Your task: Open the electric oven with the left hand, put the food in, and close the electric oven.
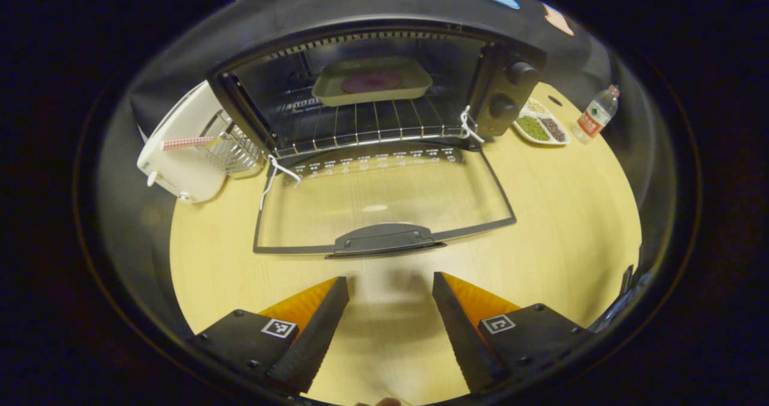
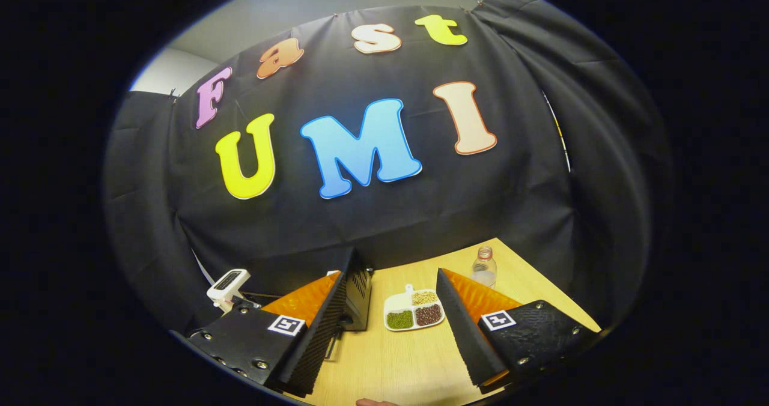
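Observation:
In the left gripper view the black electric oven (image 1: 504, 87) stands at the back of the wooden table with its glass door (image 1: 384, 199) folded down flat. A pale baking tray (image 1: 372, 81) holding a dark reddish piece of food (image 1: 371, 81) rests on the wire rack (image 1: 366, 124) inside. My left gripper (image 1: 390, 289) is open and holds nothing, just in front of the door handle (image 1: 384, 238). In the right gripper view my right gripper (image 2: 393, 283) is open with nothing in it, raised and aimed at the wall; the oven's side (image 2: 359, 295) peeks past its left finger.
A white appliance with a wire basket (image 1: 192, 148) stands left of the oven. To the oven's right lie a divided dish of beans (image 1: 541, 127), also (image 2: 414, 310), and a water bottle (image 1: 595, 118), also (image 2: 484, 268). A white device (image 2: 227, 286) sits at far left.

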Demonstrator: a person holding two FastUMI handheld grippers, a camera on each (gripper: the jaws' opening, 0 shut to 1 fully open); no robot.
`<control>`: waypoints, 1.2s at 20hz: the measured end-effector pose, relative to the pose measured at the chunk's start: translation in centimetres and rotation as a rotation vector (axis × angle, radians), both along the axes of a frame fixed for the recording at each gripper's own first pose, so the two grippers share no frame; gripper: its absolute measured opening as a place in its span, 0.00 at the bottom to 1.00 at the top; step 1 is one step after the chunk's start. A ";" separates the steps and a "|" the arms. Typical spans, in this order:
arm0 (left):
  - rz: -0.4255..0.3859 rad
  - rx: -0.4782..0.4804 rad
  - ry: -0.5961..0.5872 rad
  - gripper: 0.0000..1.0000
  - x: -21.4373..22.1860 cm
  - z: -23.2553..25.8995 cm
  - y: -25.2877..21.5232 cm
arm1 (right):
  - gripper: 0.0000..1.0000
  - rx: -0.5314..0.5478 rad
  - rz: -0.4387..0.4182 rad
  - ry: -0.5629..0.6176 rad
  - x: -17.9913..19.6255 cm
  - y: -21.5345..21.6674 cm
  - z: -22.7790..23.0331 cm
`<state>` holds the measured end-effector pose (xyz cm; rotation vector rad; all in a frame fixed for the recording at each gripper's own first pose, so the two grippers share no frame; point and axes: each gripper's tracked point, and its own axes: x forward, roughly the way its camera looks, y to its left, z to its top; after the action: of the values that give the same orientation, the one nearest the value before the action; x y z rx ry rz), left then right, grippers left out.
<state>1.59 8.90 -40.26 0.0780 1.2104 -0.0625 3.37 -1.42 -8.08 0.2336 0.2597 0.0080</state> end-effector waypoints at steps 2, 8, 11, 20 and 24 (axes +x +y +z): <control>0.035 -0.030 0.038 1.00 0.3 -1.1 -0.1 | 0.92 -0.002 -0.014 0.003 0.1 -0.5 -0.1; 0.056 -0.013 0.066 1.00 2.0 -3.0 0.8 | 0.92 0.012 -0.035 0.028 0.1 -1.2 -0.7; 0.059 -0.012 0.080 1.00 1.9 -2.9 0.8 | 0.92 0.030 -0.024 0.036 0.3 -0.7 -1.0; 0.056 -0.002 -0.010 0.96 1.4 0.8 0.6 | 0.91 0.043 0.032 0.034 0.0 1.6 -0.8; 0.051 0.008 -0.047 0.96 1.6 2.2 0.6 | 0.91 0.058 0.048 0.030 -0.3 2.5 -0.3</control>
<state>3.17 9.46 -38.04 0.0552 1.1657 -0.0108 3.12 1.10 -8.42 0.2851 0.2953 0.0598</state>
